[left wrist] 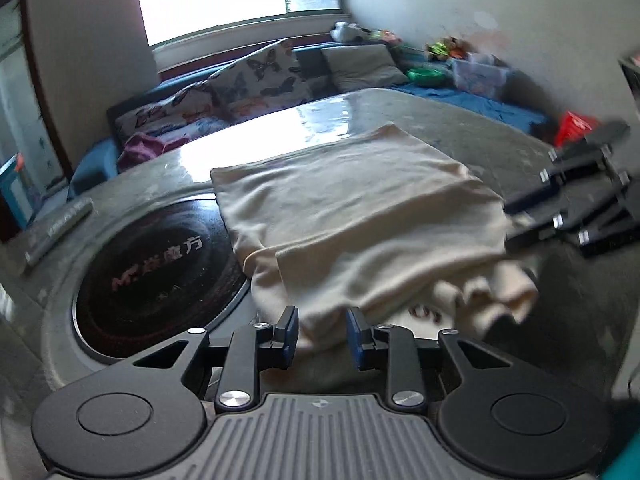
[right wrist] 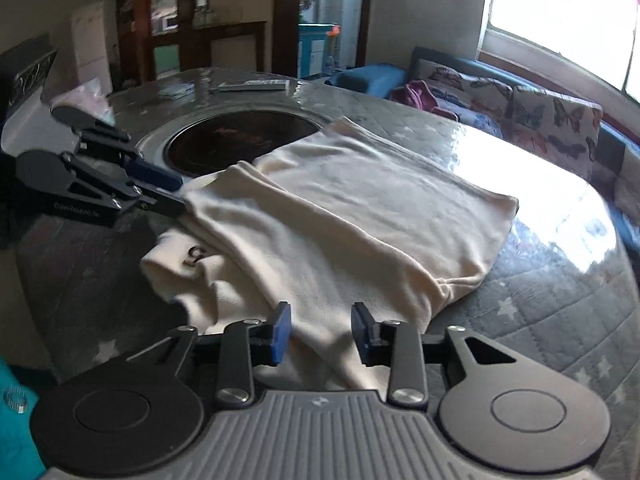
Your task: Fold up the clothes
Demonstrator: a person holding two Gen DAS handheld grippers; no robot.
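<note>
A cream garment (left wrist: 360,208) lies folded on the grey table (left wrist: 500,136), its near edge bunched with a small dark print showing. My left gripper (left wrist: 322,334) is open at that near edge, with cloth hanging between the spread blue pads (left wrist: 358,338). In the right wrist view the same garment (right wrist: 360,208) stretches away from my right gripper (right wrist: 322,332), which is open with cloth lying between its fingers. Each gripper shows in the other's view: the right gripper (left wrist: 520,218) at the garment's right side, the left gripper (right wrist: 178,192) at its left corner.
A round black cooktop (left wrist: 160,272) is set into the table, partly under the garment. A long flat box (left wrist: 60,228) lies near the far left table edge. A sofa with butterfly cushions (left wrist: 256,80) runs under the window. A red bag (left wrist: 576,126) sits beyond the table.
</note>
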